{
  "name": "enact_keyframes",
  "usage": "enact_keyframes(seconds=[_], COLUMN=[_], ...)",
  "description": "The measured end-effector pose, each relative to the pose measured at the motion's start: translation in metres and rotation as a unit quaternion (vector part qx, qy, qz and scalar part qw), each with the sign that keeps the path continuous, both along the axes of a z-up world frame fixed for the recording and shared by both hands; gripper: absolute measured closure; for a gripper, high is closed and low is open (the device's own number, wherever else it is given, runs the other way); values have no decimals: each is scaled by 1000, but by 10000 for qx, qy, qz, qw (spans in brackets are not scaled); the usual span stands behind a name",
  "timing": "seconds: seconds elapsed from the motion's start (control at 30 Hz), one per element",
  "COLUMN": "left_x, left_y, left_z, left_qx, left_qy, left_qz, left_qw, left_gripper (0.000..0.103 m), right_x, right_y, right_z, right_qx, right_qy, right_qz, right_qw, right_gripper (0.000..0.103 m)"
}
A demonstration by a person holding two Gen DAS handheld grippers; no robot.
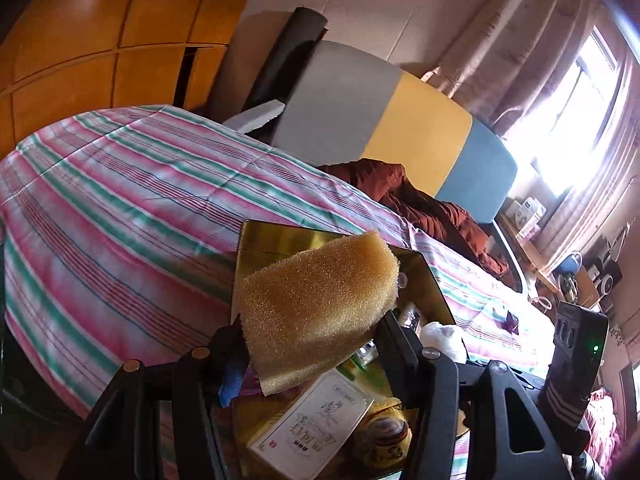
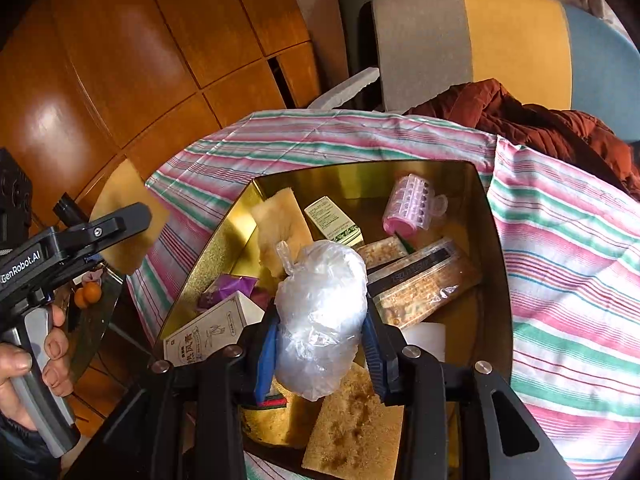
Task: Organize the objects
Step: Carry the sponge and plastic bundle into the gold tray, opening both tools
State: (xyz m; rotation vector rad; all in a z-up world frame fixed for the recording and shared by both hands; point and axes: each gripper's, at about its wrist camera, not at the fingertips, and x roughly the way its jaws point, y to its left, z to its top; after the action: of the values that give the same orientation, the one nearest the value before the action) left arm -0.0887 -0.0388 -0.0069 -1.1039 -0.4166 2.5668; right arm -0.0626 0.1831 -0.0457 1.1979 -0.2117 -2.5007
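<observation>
My left gripper [image 1: 312,324] is shut on a yellow sponge [image 1: 320,304], held above the near left corner of an open gold box [image 1: 272,240] on the bed. In the right wrist view the same sponge [image 2: 132,220] hangs left of the box. My right gripper [image 2: 320,334] is shut on a knotted clear plastic bag [image 2: 320,312] over the gold box [image 2: 496,248]; its blue pads [image 2: 266,348] press both sides. Inside lie a pink hair roller [image 2: 412,208], a green-white carton [image 2: 334,220], cracker packs [image 2: 424,284], a white printed box [image 2: 208,332] and sponge pieces [image 2: 352,420].
The box sits on a pink-green striped sheet [image 2: 560,280]. A rust-brown jacket [image 2: 540,128] lies by the grey-yellow-blue headboard [image 2: 516,40]. Wooden wardrobe doors [image 2: 120,60] stand left. A glass side table with oranges [image 2: 88,294] is beside the bed. A hand [image 2: 40,356] grips the left tool.
</observation>
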Motion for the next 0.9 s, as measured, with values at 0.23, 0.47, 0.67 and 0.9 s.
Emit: enact_keyframes(seconds=[0.23,0.47,0.67,0.9], left_x=[-15,-32,-40,-43], left_y=[23,55,56,40], left_z=[-3,-11,-25,-45], left_qx=[-42,-131,-589,-1129], left_qy=[-47,-107,-256,-592], left_qz=[-257,-529,-231,250], left_qw=[9996,9985,9977,9915], left_gripper=[46,46,45,29], right_x=[-6,-3,-1,1], right_y=[-5,-13,-15,-9], right_z=[-14,-27,-27,-17], right_qx=[-84,-169,-212,-317], right_qy=[-174,-269,-205,-92], right_qz=[152,368,467,308], right_qw=[9997,9988,9985,9990], right_gripper=[63,47,44,37])
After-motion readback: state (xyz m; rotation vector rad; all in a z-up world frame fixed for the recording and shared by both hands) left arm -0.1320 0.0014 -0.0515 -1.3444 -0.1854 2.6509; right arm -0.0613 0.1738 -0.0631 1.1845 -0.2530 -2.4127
